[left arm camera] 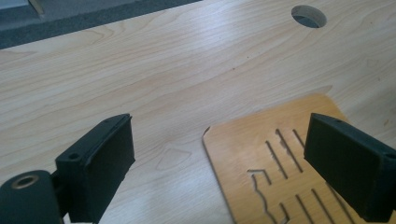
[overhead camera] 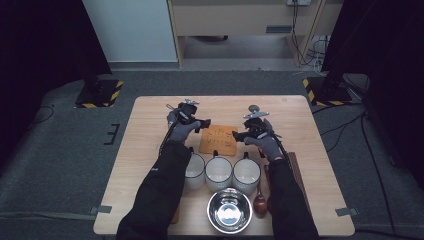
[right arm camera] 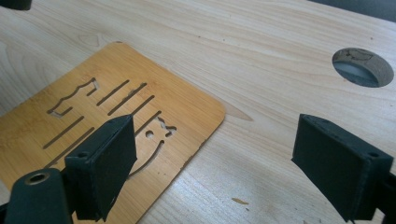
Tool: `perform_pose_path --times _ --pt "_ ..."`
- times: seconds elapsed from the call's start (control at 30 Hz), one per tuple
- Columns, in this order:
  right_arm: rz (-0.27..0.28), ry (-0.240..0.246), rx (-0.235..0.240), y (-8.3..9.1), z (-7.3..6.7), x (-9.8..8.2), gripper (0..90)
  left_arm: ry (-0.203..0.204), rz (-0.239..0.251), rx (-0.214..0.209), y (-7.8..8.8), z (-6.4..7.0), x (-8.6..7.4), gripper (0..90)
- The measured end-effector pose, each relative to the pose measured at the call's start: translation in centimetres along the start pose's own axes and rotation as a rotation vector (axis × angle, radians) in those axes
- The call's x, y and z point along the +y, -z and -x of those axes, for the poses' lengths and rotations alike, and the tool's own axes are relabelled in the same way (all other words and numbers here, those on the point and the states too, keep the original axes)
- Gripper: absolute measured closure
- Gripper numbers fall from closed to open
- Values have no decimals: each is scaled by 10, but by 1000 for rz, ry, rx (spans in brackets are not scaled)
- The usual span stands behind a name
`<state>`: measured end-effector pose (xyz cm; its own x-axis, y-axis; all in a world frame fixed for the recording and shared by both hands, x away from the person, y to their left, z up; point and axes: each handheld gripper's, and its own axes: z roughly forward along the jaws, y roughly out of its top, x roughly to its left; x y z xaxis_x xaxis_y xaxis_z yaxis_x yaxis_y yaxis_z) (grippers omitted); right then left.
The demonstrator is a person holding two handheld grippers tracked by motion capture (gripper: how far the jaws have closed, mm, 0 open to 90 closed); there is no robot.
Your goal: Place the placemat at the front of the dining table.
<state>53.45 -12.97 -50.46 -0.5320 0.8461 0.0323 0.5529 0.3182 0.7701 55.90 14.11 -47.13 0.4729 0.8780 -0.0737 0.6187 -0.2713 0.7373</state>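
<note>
Both the left claw and right claw are wide open and empty, so the flat mat could slide when pinched

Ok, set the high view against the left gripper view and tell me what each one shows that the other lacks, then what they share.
High view alone: three white mugs in a row, a steel bowl, a wooden spoon, the person's sleeves, and the right gripper, open beside the board.

Left gripper view alone: a round hole in the tabletop, and close detail of the slots cut through the board.

Both: the wooden table, the slotted bamboo board lying flat on it, and the left gripper, jaws open with nothing between them.
</note>
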Motion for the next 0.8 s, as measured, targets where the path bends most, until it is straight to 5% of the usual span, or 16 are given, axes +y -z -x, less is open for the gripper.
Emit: perform_pose_path --times 0.4,0.8 --pt "-19 40 28 -2 -7 -3 129 -102 -37 -37 -8 -10 -35 62" --pt "-67 95 34 -16 -17 -12 119 -151 -68 -61 -26 -10 -50 42"
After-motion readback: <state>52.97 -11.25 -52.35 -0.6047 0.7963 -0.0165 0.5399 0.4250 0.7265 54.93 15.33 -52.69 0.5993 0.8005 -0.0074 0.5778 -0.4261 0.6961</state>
